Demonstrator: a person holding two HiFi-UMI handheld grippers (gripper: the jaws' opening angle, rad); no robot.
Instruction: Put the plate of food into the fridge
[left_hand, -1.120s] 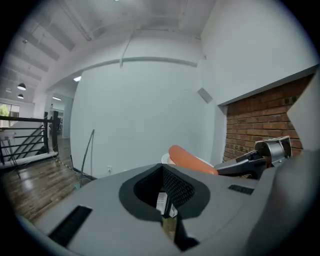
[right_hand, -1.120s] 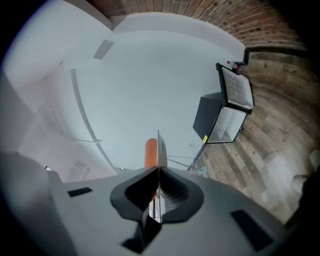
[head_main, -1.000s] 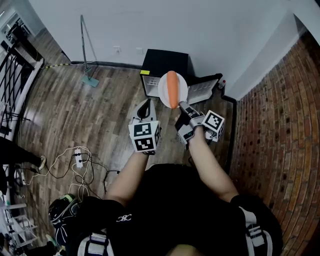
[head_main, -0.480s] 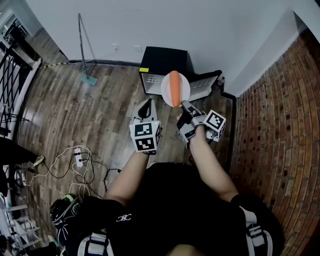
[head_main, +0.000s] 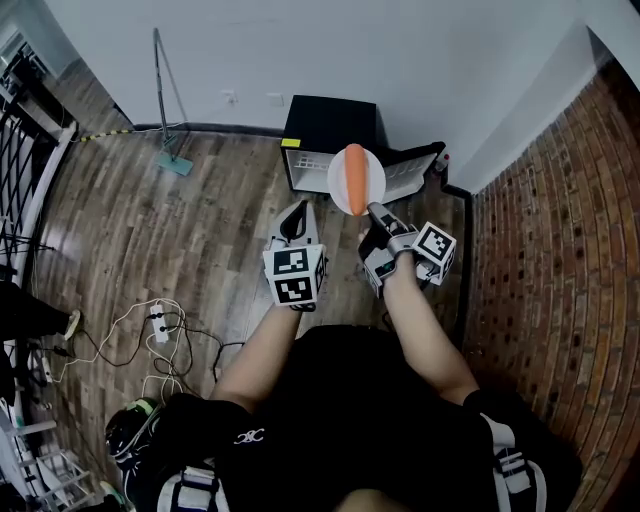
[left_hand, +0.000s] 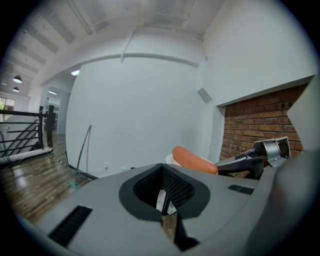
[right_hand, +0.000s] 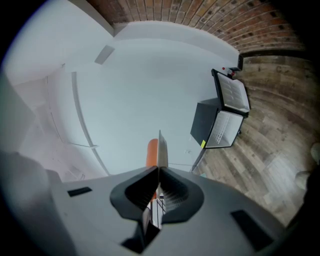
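Two grippers are held out over the wooden floor (head_main: 200, 220). The left gripper (head_main: 292, 222) has its jaws pressed together on nothing, just beside the right one. The right gripper (head_main: 372, 211) pinches the near rim of a white plate (head_main: 370, 190), held in the air, with one orange sausage (head_main: 352, 172) lying on it. Beyond stands a small black fridge (head_main: 330, 122) against the white wall (head_main: 400, 50), its door (head_main: 412, 172) swung open, showing a white wire rack inside.

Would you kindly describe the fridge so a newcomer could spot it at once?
Find the corner where the white wall meets the brick wall. Just beside it, against the white wall, stands the fridge: the only black box on the wooden floor, its door open, white inside.
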